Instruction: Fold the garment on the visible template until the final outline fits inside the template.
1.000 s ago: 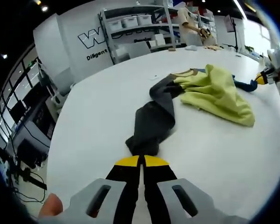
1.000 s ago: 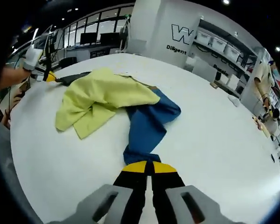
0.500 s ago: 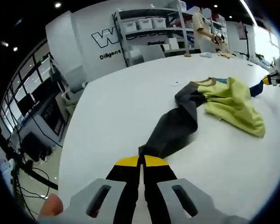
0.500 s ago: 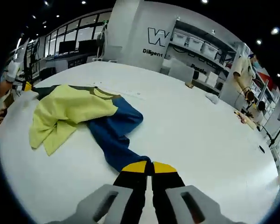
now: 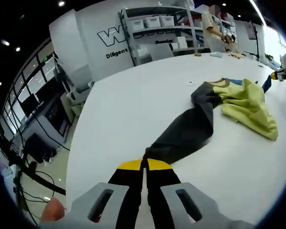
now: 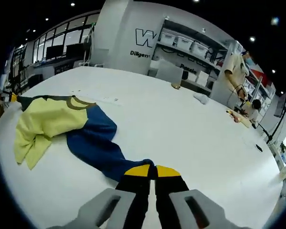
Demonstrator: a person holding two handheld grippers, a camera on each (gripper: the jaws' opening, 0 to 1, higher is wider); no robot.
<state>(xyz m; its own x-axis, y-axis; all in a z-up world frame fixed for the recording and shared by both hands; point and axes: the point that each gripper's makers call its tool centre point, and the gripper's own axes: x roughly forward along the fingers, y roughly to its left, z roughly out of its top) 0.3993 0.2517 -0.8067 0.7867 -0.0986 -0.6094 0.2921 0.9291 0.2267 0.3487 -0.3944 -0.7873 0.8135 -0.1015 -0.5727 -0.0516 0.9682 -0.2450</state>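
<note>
A garment lies on the white table (image 5: pixel 133 105), with a yellow-green body (image 5: pixel 248 102), a dark grey sleeve (image 5: pixel 188 133) and a blue sleeve (image 6: pixel 93 145). My left gripper (image 5: pixel 144 166) is shut on the end of the grey sleeve, which stretches away to the body. My right gripper (image 6: pixel 152 171) is shut on the end of the blue sleeve, and the yellow-green body (image 6: pixel 43 121) with its brown neckline lies to the far left. The other gripper (image 5: pixel 278 74) shows small at the far right edge of the left gripper view.
Shelving with white bins (image 5: pixel 152 21) and a grey wall with lettering (image 6: pixel 150 40) stand beyond the table. A person (image 6: pixel 233 69) works at the table's far side, near small items (image 6: pixel 200 98). Desks with monitors (image 5: pixel 33 119) stand off the table's left edge.
Both grippers have pulled apart, each holding its sleeve end. The sleeves are drawn out straighter and the yellow-green body lies farther from each gripper.
</note>
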